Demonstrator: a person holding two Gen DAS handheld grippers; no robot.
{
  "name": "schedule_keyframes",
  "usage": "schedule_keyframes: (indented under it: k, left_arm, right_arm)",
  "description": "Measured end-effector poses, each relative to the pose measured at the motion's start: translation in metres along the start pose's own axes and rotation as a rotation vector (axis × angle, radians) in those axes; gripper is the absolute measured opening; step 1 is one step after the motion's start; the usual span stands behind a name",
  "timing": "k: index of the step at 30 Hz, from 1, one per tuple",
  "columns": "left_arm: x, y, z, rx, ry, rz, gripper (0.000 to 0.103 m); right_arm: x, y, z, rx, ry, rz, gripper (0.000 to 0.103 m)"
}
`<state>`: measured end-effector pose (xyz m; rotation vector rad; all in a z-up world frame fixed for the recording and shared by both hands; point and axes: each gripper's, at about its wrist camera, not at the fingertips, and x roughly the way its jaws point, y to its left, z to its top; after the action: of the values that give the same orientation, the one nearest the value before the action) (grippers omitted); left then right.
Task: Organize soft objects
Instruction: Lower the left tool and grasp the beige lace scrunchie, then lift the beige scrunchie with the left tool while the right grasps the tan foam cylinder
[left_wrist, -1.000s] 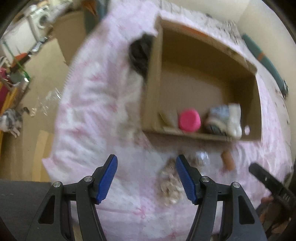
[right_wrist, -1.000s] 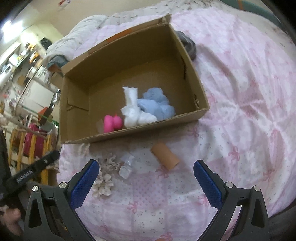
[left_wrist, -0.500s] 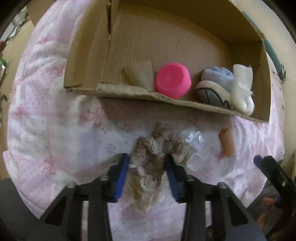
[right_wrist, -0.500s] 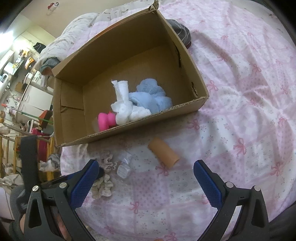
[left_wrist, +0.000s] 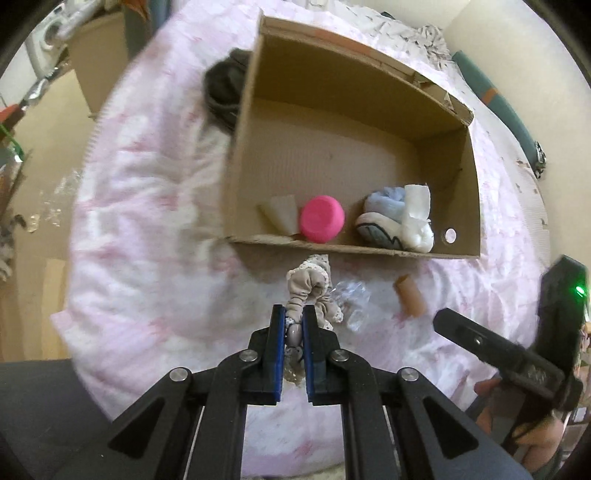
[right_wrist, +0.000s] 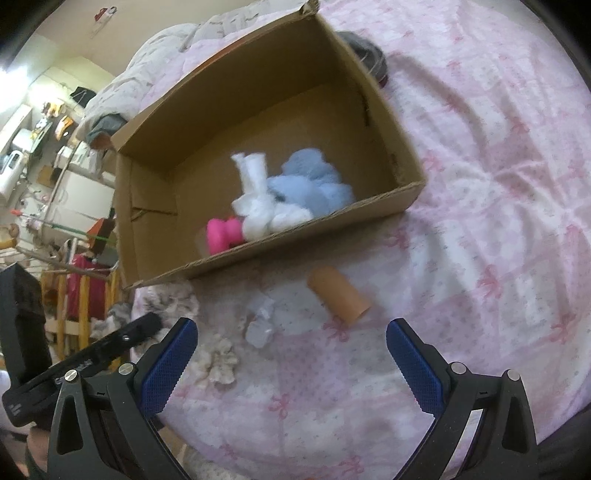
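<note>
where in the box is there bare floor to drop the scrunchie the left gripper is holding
The cardboard box has bare floor across its whole back half and along the left wall. The front edge is crowded: beige piece, pink ball, blue and white socks. The left gripper grips the scrunchie just outside the front wall; the right gripper hangs open.

**Open box on a bed, loose items in front of it**

A cardboard box (left_wrist: 354, 122) sits on the bedspread (left_wrist: 147, 236), filling the view from 11 to 2 o'clock. Inside, along its near wall, a ball (left_wrist: 321, 218) lies left of a bundle of socks (left_wrist: 400, 218). A bundled garment (left_wrist: 223, 88) lies against the box's outer left wall at 11 o'clock. In front of the box, a scrunchie (left_wrist: 308, 291), a crumpled wrapper (left_wrist: 351, 301) and a cardboard tube (left_wrist: 409, 300) lie in a row, left to right.
</note>
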<state>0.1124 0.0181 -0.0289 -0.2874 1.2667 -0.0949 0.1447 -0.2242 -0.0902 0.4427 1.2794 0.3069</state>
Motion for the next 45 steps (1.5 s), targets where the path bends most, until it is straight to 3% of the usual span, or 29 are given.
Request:
schedule_keyframes:
  k: [3,6,11,15,20,24,29,31,34,45]
  left_arm:
    - [-0.009,0.014,-0.003,-0.016,-0.028,0.017,0.008]
    - [-0.007,0.020,-0.004,-0.042,-0.068,0.072,0.008]
    - [-0.001,0.030,0.001,-0.092,-0.080,0.081,0.008]
    - [0.002,0.023,-0.001,-0.065,-0.069,0.066,0.008]
    - [0.005,0.020,-0.002,-0.059,-0.054,0.060,0.008]
    - [0.007,0.019,-0.003,-0.058,-0.048,0.060,0.008]
    - [0.008,0.019,-0.003,-0.055,-0.047,0.068,0.008]
    - [0.009,0.020,-0.003,-0.057,-0.047,0.075,0.008]
    - [0.009,0.023,-0.003,-0.068,-0.048,0.083,0.008]
    - [0.009,0.025,-0.006,-0.058,-0.061,0.123,0.008]
  right_arm:
    - [0.013,0.000,-0.002,0.038,0.078,0.077,0.103]
    - [0.024,0.006,-0.004,0.023,0.113,0.084,0.103]
    - [0.020,-0.001,0.008,0.029,0.047,-0.013,0.103]
    - [0.035,-0.020,0.016,0.051,0.049,-0.081,0.103]
    - [0.052,-0.023,0.017,0.033,0.072,-0.131,0.082]
    - [0.055,-0.013,0.016,-0.051,0.056,-0.201,0.051]
    - [0.053,-0.008,0.012,-0.077,0.041,-0.211,0.029]
    - [0.051,-0.003,0.009,-0.097,0.037,-0.217,0.014]
    - [0.041,0.002,0.001,-0.103,0.017,-0.167,0.008]
    - [0.011,0.027,-0.038,-0.162,-0.019,-0.021,0.008]
